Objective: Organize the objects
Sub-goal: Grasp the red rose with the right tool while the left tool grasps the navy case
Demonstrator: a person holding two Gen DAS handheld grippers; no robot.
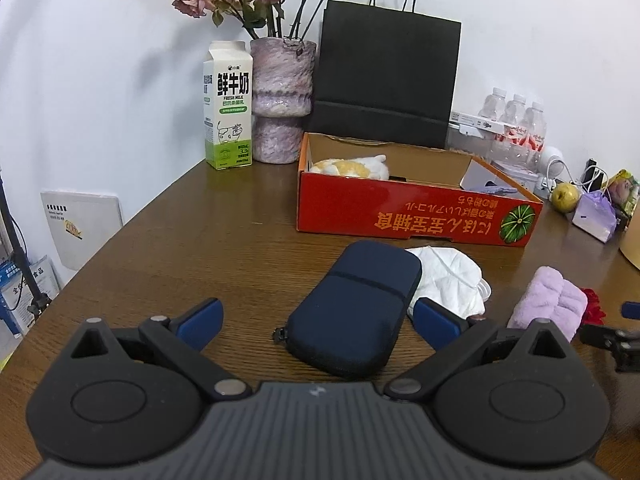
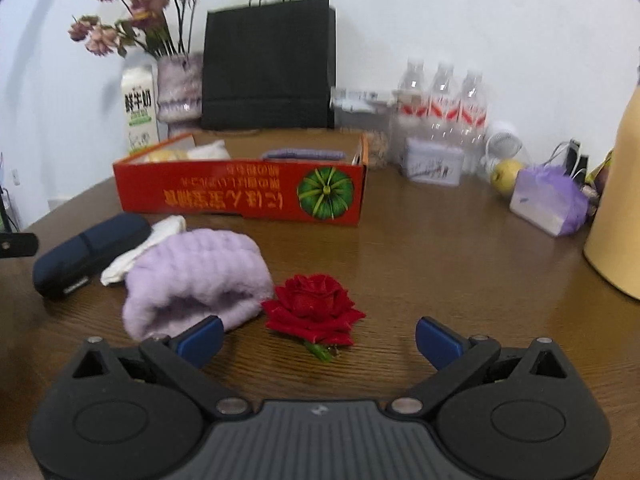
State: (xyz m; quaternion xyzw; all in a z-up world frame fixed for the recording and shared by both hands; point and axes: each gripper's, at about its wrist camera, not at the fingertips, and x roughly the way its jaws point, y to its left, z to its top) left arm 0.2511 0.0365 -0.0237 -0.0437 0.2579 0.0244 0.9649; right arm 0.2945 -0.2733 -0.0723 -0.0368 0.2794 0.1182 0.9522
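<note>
A red cardboard box (image 1: 416,212) lies open on the brown table (image 1: 200,240), holding a plush toy (image 1: 352,167) and a purple item (image 2: 304,154). A dark blue zip case (image 1: 356,312) lies in front of it, between the open fingers of my left gripper (image 1: 318,322). A white cloth (image 1: 448,280) lies beside the case. A lilac fluffy towel (image 2: 192,280) and a red rose (image 2: 314,308) lie before my open right gripper (image 2: 318,340); the rose sits between its fingers, untouched. The box (image 2: 240,192) also shows in the right wrist view.
A milk carton (image 1: 229,108), a vase of dried roses (image 1: 280,100) and a black paper bag (image 1: 384,80) stand at the back wall. Water bottles (image 2: 440,100), a tin (image 2: 434,162), an apple (image 2: 506,176), a purple wrapped packet (image 2: 548,200) and a yellow container (image 2: 620,200) are at the right.
</note>
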